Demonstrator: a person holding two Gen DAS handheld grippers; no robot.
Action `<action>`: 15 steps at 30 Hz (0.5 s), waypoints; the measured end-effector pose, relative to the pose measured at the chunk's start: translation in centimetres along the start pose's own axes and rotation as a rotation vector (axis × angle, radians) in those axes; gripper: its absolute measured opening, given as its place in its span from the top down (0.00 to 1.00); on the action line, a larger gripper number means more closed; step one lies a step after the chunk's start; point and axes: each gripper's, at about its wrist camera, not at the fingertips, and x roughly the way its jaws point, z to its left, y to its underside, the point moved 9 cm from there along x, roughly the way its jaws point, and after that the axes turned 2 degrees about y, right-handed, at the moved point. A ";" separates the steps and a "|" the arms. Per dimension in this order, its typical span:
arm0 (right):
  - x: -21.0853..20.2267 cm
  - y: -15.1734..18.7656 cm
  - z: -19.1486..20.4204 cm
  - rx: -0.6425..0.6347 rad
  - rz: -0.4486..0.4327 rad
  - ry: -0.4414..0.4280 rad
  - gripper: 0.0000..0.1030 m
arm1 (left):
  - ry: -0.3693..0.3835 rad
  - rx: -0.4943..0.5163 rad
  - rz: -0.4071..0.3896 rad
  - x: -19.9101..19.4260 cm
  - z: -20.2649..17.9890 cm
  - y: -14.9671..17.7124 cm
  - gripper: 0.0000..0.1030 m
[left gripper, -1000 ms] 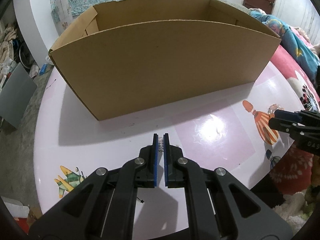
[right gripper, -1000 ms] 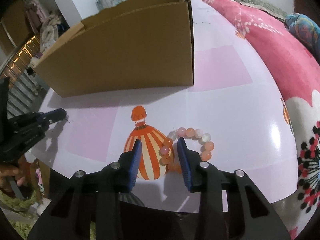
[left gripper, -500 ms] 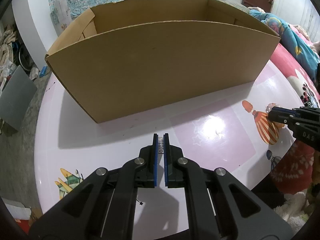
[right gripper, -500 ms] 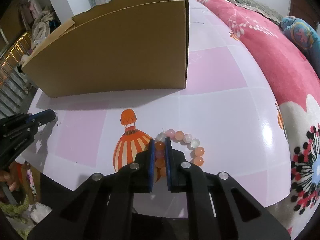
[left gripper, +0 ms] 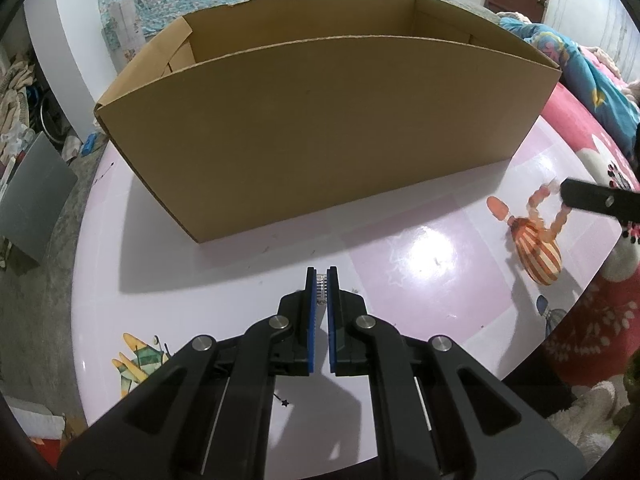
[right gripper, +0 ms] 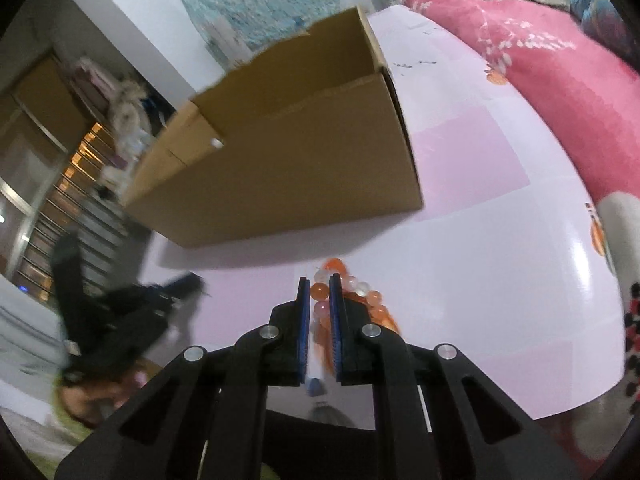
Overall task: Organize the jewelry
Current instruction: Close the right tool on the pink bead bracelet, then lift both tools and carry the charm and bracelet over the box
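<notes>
Right gripper point(right gripper: 319, 292) is clamped on a bead bracelet point(right gripper: 362, 296); its jaws have just been closing, and the beads sit pinched between the blue pads. Bracelet: round beads, orange, pale pink and milky white, strung in a loop. In the right wrist view most of the loop spills out to the 3 o'clock side of the jaws. In the left wrist view the bracelet point(left gripper: 538, 216) hangs as a long narrow loop from the right gripper point(left gripper: 576, 198) at about 3 o'clock, its long axis running up and down, lower end over the striped balloon print point(left gripper: 538, 250); the image is blurred there, so contact with the table cannot be told.

Left gripper point(left gripper: 321, 280) is closed on a small silver chain piece point(left gripper: 321, 285), held upright between the pads, too small to identify further.

Cardboard box point(left gripper: 320, 128), open top, stands at 12 o'clock on the pink-and-white table point(left gripper: 248, 280). Its near wall is apart from both grippers, with bare table between. Table edge curves round from 3 to 5 o'clock in the right wrist view, with a red flowered blanket point(right gripper: 560, 88) beyond.
</notes>
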 end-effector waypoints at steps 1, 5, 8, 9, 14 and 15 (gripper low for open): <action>-0.2 -0.2 0.2 0.014 -0.005 -0.027 0.91 | 0.000 -0.001 -0.001 0.0 0.0 0.0 0.96; -1.1 -1.0 1.0 0.060 -0.022 -0.122 0.91 | 0.014 -0.013 -0.044 -1.1 0.1 -0.2 0.96; -2.6 -2.0 1.9 0.067 -0.055 -0.175 0.91 | 0.047 -0.033 -0.103 -3.4 0.5 -0.6 0.96; -3.1 -2.3 2.3 0.065 -0.068 -0.188 0.91 | 0.054 -0.035 -0.118 -4.2 0.7 -0.8 0.96; -6.7 -4.8 4.6 0.025 -0.156 -0.257 0.91 | 0.106 -0.018 -0.218 -9.5 1.4 -2.4 0.96; -7.4 -5.6 5.2 0.013 -0.179 -0.275 0.91 | 0.125 -0.018 -0.242 -10.8 1.7 -3.0 0.96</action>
